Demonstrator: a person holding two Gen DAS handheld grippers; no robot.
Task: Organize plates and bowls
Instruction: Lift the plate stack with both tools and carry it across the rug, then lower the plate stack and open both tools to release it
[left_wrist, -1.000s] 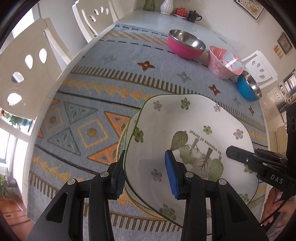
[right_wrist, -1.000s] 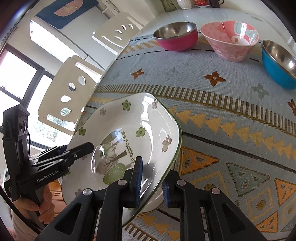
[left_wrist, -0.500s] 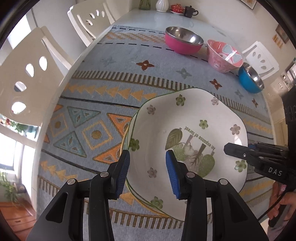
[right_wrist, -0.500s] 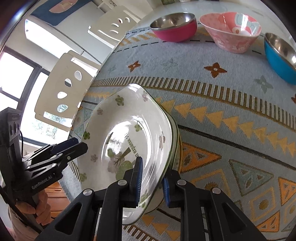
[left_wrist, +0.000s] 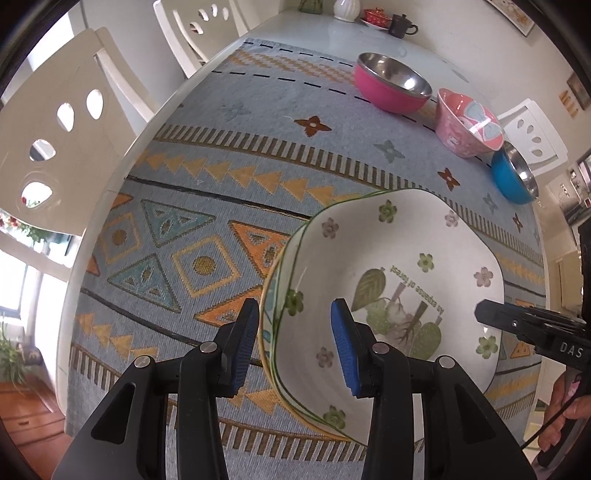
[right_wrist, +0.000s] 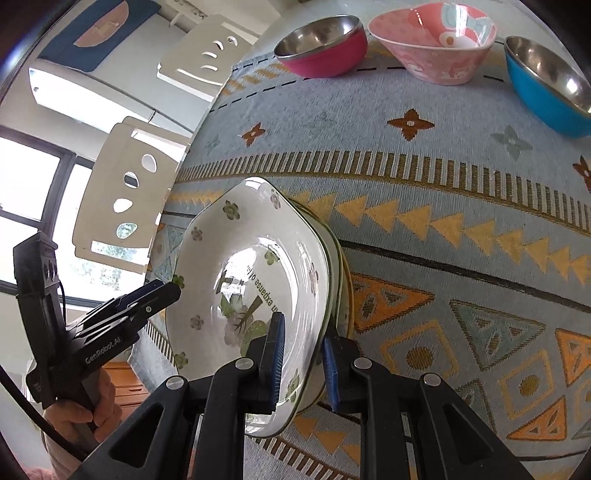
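Pinching the near rim of the floral plate (right_wrist: 258, 266), the right gripper (right_wrist: 301, 363) has its blue pads pressed against either face of the plate's edge, one pad inside the bowl of the plate, the other behind its outer wall. Plate is white, roughly square with rounded corners, green edge line, small flowers and a plant print with lettering at centre. It sits tilted, atop another dish with a yellowish rim that peeks out beneath on the side away from the right gripper's inner pad.

Left gripper (left_wrist: 293, 345) straddles the opposite rim of the same plate: one pad hangs over the inside, the other outside over the tablecloth (left_wrist: 207, 184). Jaws spread partway; a visible gap on both sides of the rim, no pad touching it. In the right wrist view this gripper's black fingers come in from the left of the plate, held by a hand (right_wrist: 79, 413) low at the frame edge.

Ahead of both grippers, well apart from the plate, three bowls in a row on the far stretch of cloth: pink steel bowl (left_wrist: 391, 86), pink patterned bowl (left_wrist: 469, 123), blue steel bowl (left_wrist: 513, 179), the last two nearly touching. Beyond them, at the far end of the table, a dark cup (left_wrist: 402, 25). White chairs (left_wrist: 55, 147) stand off to the left gripper's left.
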